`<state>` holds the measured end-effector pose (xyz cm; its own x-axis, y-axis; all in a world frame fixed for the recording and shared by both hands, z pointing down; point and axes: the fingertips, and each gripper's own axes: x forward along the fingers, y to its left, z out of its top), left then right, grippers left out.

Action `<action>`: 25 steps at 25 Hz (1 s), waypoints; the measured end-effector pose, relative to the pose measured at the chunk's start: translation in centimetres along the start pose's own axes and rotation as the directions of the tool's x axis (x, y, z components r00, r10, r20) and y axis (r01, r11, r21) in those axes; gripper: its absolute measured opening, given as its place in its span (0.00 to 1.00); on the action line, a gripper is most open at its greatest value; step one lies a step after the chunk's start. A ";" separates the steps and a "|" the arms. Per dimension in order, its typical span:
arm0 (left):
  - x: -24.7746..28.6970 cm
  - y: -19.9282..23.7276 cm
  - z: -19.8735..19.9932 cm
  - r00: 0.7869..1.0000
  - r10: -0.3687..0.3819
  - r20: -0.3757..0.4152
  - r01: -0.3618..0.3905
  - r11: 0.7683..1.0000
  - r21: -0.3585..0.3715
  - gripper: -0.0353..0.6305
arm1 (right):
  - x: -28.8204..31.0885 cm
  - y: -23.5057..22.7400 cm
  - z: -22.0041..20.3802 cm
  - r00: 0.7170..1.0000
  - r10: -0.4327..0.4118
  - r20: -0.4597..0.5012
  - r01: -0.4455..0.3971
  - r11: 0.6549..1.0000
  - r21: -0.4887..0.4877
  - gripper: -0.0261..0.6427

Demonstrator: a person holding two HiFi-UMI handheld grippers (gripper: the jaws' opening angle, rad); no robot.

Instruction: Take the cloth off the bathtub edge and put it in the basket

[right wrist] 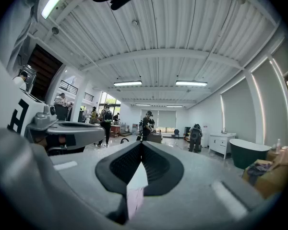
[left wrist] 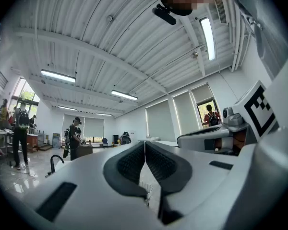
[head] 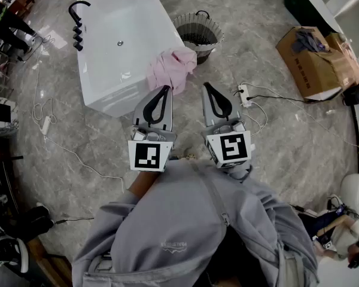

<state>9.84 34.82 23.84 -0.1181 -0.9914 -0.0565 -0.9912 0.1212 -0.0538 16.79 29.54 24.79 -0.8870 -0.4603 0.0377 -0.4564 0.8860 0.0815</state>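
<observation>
Cloth (head: pixel 172 67): pink, bunched, draped over the corner of the tub (head: pixel 110 100) nearest the person, hanging down the outer wall. It is not in the basket (head: pixel 185 24). The basket is a dark wire type and stands on the floor just beside that corner. Whether cloth and basket touch cannot be told.

Left gripper (head: pixel 165 89): held level above the floor, tips pointing toward the tub and cloth, short of both. In the left gripper view the left gripper (left wrist: pixel 145 143) has its fingers (left wrist: pixel 129 164) pressed together at the tips, with nothing between them.

Right gripper (head: pixel 207 86): level, alongside the left one and apart from it, tips pointing toward the basket side of the cloth. In the right gripper view the right gripper (right wrist: pixel 142 143) has its fingers (right wrist: pixel 158 164) also pressed together at the tips and holding nothing. A pink patch of the cloth (right wrist: pixel 133 200) shows through the gap below the closed tips, beyond the jaws.

Surroundings: a black faucet (head: pixel 78 20) stands at the tub's far left rim. A cardboard box (head: pixel 314 58) sits on the floor to the right, well apart from the basket. A white power strip (head: pixel 245 94) lies on the floor near the right gripper.
</observation>
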 end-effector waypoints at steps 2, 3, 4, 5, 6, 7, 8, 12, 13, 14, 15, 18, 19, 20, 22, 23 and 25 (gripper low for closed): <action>0.1 -0.2 -0.1 1.000 -0.001 0.000 0.001 1.000 0.003 0.07 | -0.1 -0.2 -0.2 1.000 0.001 -0.001 -0.001 1.000 0.000 0.05; 0.2 -0.3 -0.1 1.000 -0.001 0.001 0.001 1.000 0.004 0.07 | -0.1 -0.2 -0.2 1.000 0.001 0.000 -0.001 1.000 0.000 0.05; 0.2 -0.3 -0.2 1.000 -0.001 0.002 0.001 1.000 0.004 0.07 | -0.1 -0.3 -0.3 1.000 0.001 0.000 -0.001 1.000 0.000 0.05; 0.2 -0.3 -0.2 1.000 0.000 0.002 0.000 1.000 0.004 0.07 | 0.0 -0.3 -0.3 1.000 0.001 0.001 -0.001 1.000 0.000 0.05; 0.3 -0.3 -0.3 1.000 0.000 0.001 0.000 1.000 0.003 0.07 | 0.0 -0.3 -0.3 1.000 0.001 0.001 -0.001 1.000 0.000 0.05; 0.3 -0.3 -0.3 1.000 0.001 -0.001 -0.001 1.000 0.003 0.07 | 0.0 -0.4 -0.4 1.000 0.001 0.001 -0.001 1.000 0.000 0.05; 0.4 -0.3 -0.4 1.000 0.002 -0.002 -0.002 1.000 0.003 0.07 | 0.0 -0.4 -0.4 1.000 0.002 0.001 -0.002 1.000 0.000 0.05; 0.6 -0.5 -0.4 1.000 0.006 -0.003 -0.006 1.000 0.006 0.07 | 0.0 -0.6 -0.2 1.000 0.018 0.018 -0.018 1.000 -0.003 0.05; 0.6 -0.5 -0.4 1.000 0.010 -0.004 -0.010 1.000 0.006 0.07 | 0.0 -0.6 -0.2 0.999 0.025 0.022 -0.024 1.000 -0.002 0.05; 0.7 -0.6 -0.5 1.000 0.014 -0.006 -0.014 1.000 0.005 0.07 | 0.0 -0.6 -0.2 0.999 0.033 0.026 -0.033 0.999 -0.001 0.05; 0.7 -0.6 -0.6 1.000 0.020 -0.009 -0.020 1.000 0.005 0.07 | 0.0 -0.6 -0.2 0.999 0.043 0.028 -0.043 0.999 -0.002 0.05; 0.7 -0.8 -0.9 0.999 0.036 -0.017 -0.036 0.999 0.008 0.07 | 0.1 -0.9 -0.5 0.998 0.057 0.028 -0.058 0.998 0.010 0.05; 0.7 -0.8 -1.0 0.999 0.041 -0.019 -0.041 0.999 0.010 0.07 | 0.1 -1.0 -0.6 0.998 0.062 0.027 -0.062 0.998 0.014 0.05; 0.7 -0.8 -1.1 0.999 0.048 -0.020 -0.047 0.999 0.011 0.07 | 0.1 -1.0 -0.7 0.997 0.066 0.026 -0.066 0.998 0.018 0.05; 0.5 -0.7 -1.3 0.998 0.059 -0.024 -0.059 0.998 0.014 0.07 | 0.0 -1.1 -1.1 0.997 0.073 0.022 -0.074 0.997 0.023 0.05; 0.5 -0.7 -1.6 0.998 0.063 -0.028 -0.063 0.998 0.015 0.07 | 0.1 -1.2 -1.3 0.997 0.074 0.018 -0.074 0.997 0.027 0.05; 0.5 -0.5 -2.1 0.997 0.067 -0.037 -0.066 0.998 0.013 0.07 | 0.4 -1.5 -1.8 0.997 0.074 0.012 -0.074 0.997 0.035 0.05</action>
<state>10.12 34.12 25.91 -0.1863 -0.9822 -0.0227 -0.9803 0.1874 -0.0629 17.23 27.89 26.49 -0.9189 -0.3931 0.0321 -0.3916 0.9191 0.0440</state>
